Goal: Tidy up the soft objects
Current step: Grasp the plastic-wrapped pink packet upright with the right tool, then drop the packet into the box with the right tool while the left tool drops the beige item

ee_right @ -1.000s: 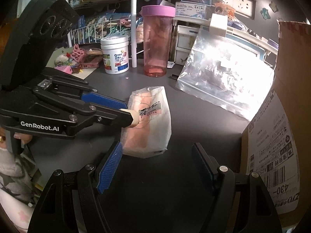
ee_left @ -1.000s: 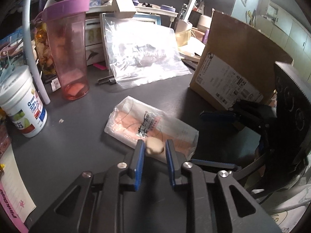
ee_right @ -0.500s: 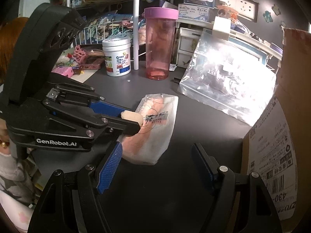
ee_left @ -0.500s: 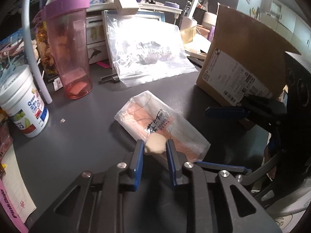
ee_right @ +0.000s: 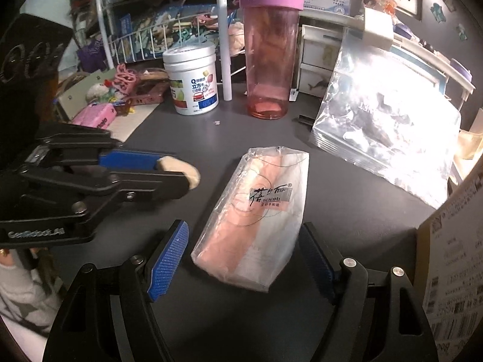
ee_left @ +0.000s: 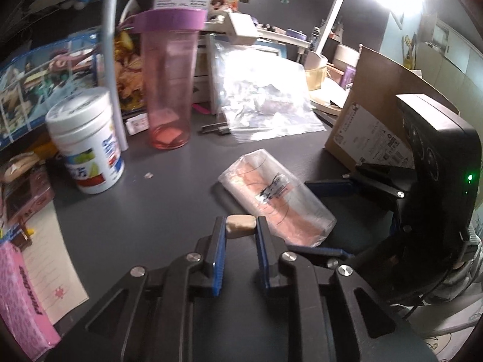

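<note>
My left claw (ee_left: 240, 226) pinches a cream soft piece (ee_left: 240, 224); right claw (ee_right: 244, 259) spread astride the packet (ee_right: 256, 220). Close squarely, gently.

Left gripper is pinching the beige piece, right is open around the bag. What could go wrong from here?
1. The small beige soft piece sits only at the tips of the left gripper, so it may slip out.
2. The right gripper straddles the clear plastic bag of pink material; closing on the slick film could squirt it sideways or grab only film.
3. The tall pink tumbler with purple lid stands just beyond; a wide swing might topple it.
</note>
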`<state>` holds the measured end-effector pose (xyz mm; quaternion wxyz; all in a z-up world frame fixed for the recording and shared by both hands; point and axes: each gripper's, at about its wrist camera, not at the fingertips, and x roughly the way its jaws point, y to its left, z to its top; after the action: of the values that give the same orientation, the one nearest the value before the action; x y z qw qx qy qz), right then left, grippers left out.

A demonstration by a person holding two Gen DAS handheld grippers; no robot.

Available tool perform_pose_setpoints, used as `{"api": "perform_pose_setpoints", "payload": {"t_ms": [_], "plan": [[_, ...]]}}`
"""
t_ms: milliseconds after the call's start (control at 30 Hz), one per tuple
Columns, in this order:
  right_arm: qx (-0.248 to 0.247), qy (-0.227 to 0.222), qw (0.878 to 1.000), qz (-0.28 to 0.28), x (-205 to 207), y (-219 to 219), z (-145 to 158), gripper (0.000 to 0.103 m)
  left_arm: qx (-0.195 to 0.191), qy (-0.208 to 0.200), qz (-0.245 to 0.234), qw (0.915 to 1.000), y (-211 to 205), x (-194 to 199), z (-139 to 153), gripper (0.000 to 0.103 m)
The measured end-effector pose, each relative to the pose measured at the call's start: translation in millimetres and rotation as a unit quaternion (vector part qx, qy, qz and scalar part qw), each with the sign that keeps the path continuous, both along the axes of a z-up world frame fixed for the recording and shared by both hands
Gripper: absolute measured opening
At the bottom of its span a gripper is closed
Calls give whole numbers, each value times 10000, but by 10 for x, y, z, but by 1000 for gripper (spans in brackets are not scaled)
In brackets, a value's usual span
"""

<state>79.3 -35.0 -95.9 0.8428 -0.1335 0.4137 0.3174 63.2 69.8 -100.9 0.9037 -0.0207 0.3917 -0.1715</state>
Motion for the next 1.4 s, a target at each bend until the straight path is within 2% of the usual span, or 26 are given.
{"api": "perform_pose_setpoints", "payload": {"t_ms": [133,200,267,333,567,733,867,1000,1133,1400], "plan": [[-256,-86,9996,-68,32,82,-60,73,22,101,35,9999,57,-14,-69,16],[-220,-40,9997,-105,65,79,-79,71,49,171,43,9998,63,-9,-111,16],[-182,-42,9998,-114,74,65,-71,55,84,254,35,9996,71,6,-159,16],[-213,-83,9997,-108,76,54,-62,50,100,295,6,9995,61,11,-182,16],[-202,-120,9997,-87,64,16,-67,48,297,247,-33,9992,-2,10,-172,16],[-122,-186,9997,-33,30,-1,-41,29,239,257,-18,9994,4,-25,-169,16],[-14,-219,9998,6,4,-20,15,24,213,209,31,9995,22,-73,-123,16],[73,-265,9996,53,-60,-31,72,23,180,55,155,9997,77,-163,-6,16],[267,-471,9984,134,-172,-64,255,23,116,-169,281,9994,131,-247,182,16],[830,-1244,9883,300,-493,-257,948,23,61,-908,311,9954,102,-425,793,16]]}}
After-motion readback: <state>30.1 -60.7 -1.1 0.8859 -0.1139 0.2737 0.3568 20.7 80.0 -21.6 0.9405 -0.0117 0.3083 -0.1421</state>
